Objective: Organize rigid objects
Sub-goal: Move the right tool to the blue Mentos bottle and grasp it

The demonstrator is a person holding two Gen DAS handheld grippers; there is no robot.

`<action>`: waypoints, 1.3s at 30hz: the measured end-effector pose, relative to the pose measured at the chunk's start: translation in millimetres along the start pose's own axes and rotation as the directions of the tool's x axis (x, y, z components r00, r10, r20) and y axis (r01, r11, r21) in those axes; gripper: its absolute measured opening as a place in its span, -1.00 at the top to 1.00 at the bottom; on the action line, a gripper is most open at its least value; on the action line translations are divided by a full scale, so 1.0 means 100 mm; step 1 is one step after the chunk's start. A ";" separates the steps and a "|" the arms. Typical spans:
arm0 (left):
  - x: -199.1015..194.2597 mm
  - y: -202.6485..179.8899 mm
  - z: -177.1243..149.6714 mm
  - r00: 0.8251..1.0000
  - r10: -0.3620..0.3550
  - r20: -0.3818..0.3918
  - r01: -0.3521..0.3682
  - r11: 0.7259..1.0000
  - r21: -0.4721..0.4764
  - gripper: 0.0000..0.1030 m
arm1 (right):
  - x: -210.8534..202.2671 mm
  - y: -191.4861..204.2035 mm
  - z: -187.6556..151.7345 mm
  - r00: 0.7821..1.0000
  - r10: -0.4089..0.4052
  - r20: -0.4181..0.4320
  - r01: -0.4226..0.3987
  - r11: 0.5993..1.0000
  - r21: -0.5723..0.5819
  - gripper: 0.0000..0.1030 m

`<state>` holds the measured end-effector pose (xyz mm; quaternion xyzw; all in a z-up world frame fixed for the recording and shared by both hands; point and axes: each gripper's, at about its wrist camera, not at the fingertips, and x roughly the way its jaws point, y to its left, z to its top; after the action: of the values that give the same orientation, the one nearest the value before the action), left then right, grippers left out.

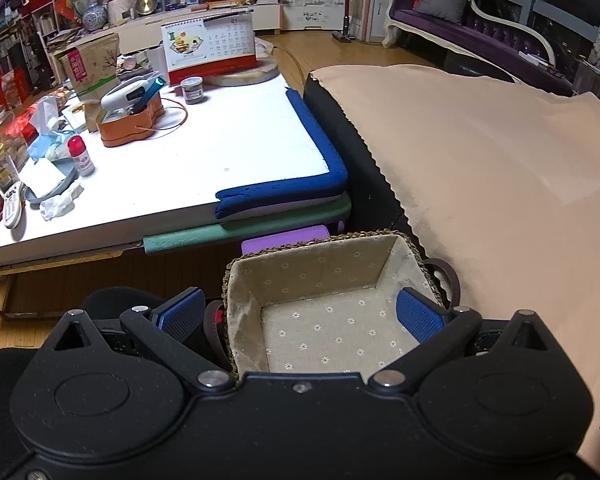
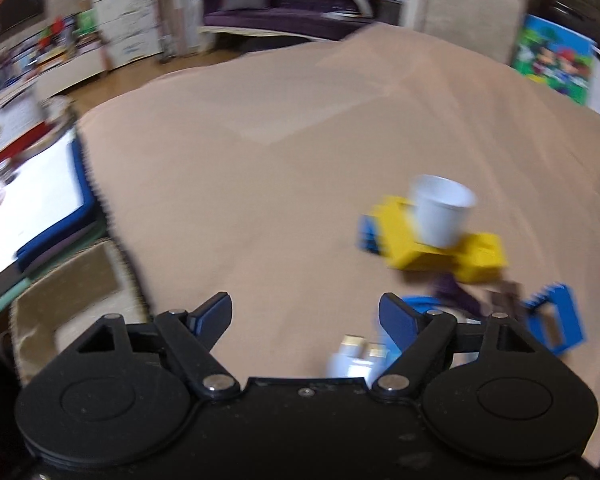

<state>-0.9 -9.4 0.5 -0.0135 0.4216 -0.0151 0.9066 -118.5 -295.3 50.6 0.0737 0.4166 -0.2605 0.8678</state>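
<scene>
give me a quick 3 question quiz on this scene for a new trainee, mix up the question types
1. True or false: the lined basket already holds several toys.
2. Multiple choice: what stands on the yellow block on the tan cloth? A) a white cup B) a red bottle C) a calendar
3. Short answer: is anything between the pads of the right gripper?

Key
1. False. Its floral lining shows bare, with only the left gripper straddling one wall of it.
2. A, the white cup.
3. No. Only cloth shows in the gap; a small white item lies lower, near the right finger, too blurred to name.
</scene>
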 end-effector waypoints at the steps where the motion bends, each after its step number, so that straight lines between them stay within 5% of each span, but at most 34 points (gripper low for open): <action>1: 0.00 -0.01 0.00 1.000 -0.001 -0.001 0.001 1.000 0.004 -0.92 | 0.01 -0.13 -0.01 1.000 -0.022 -0.002 0.022 0.999 0.024 -0.50; 8: 0.01 -0.05 -0.02 1.000 -0.026 -0.017 0.027 0.999 0.028 -0.92 | 0.13 -0.79 -0.16 0.995 -0.083 -0.053 0.090 0.986 0.142 -0.39; 20: -0.06 -0.33 -0.09 0.980 -0.196 -0.042 0.200 0.967 0.156 -0.92 | 0.39 -0.69 -0.26 0.993 -0.052 -0.110 0.065 0.991 0.120 -0.29; 33: -0.23 -1.03 -0.41 0.936 -0.330 -0.124 0.353 0.876 0.329 -0.91 | 0.70 -0.67 -0.40 0.987 -0.047 -0.151 0.065 0.992 0.111 -0.05; 39: -0.25 -1.35 -0.53 0.895 -0.397 -0.204 0.445 0.822 0.354 -0.91 | 0.57 -0.77 -0.36 0.993 -0.022 -0.120 0.039 0.989 0.144 -0.05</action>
<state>-59.5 -143.9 -9.8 0.0763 0.4506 -0.3000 0.8373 -153.0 -371.1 -9.1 0.1459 0.4482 -0.2986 0.8298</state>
